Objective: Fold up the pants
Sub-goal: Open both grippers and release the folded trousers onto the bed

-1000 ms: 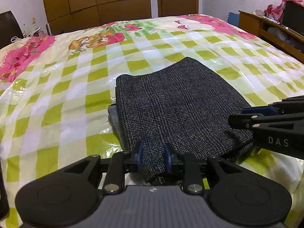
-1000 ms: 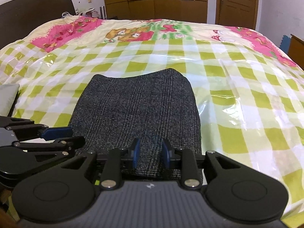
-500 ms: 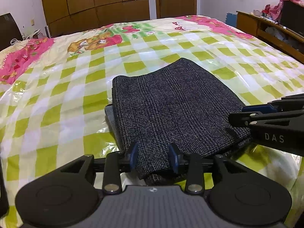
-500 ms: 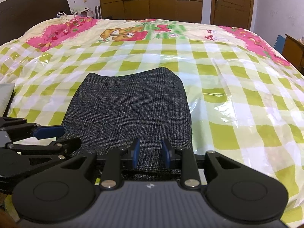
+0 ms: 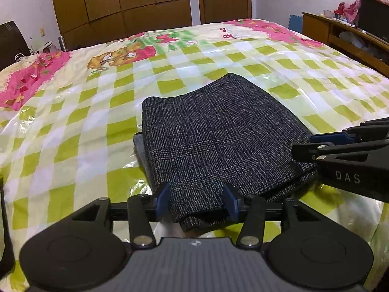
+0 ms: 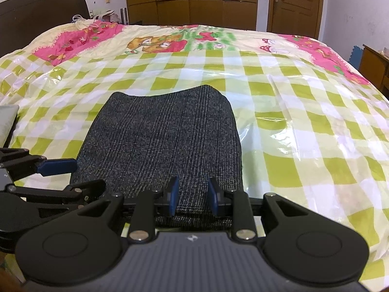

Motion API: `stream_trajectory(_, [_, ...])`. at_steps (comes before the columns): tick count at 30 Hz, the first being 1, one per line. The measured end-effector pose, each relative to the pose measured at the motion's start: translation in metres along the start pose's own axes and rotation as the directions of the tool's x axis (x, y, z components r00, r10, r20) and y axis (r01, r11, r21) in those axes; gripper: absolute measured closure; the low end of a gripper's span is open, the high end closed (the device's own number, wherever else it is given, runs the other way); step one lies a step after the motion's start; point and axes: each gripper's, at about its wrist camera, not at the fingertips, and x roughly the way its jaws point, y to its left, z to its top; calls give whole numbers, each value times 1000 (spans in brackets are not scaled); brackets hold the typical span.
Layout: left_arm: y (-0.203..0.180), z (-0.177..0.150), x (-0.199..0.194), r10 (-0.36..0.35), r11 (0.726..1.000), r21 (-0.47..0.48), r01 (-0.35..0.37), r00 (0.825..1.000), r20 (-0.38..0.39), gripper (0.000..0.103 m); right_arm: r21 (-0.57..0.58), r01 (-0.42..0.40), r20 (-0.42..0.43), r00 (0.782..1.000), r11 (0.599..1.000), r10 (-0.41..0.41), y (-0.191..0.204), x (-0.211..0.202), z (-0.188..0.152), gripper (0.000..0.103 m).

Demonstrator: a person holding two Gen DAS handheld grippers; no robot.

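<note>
Two grippers are working the near hem of the folded dark tweed pants [image 5: 218,131], which are lying mid-frame on the checked bedspread [image 5: 80,126]. We are letting go with the left gripper [image 5: 197,200]: its jaws have just been opening, cloth between but unpinched. We are pinching the fold in the right gripper [image 6: 192,198], jaws narrowed on it. If we pull away crookedly, a pad may snag the hem and drag the layers apart.
</note>
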Motion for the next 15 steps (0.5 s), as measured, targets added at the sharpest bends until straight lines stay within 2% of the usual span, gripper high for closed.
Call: stream_trajectory(15, [-3, -4, -1, 58, 998, -1, -58, 998, -18, 25, -2, 1, 1, 1000, 1000, -1, 0, -2, -2, 76])
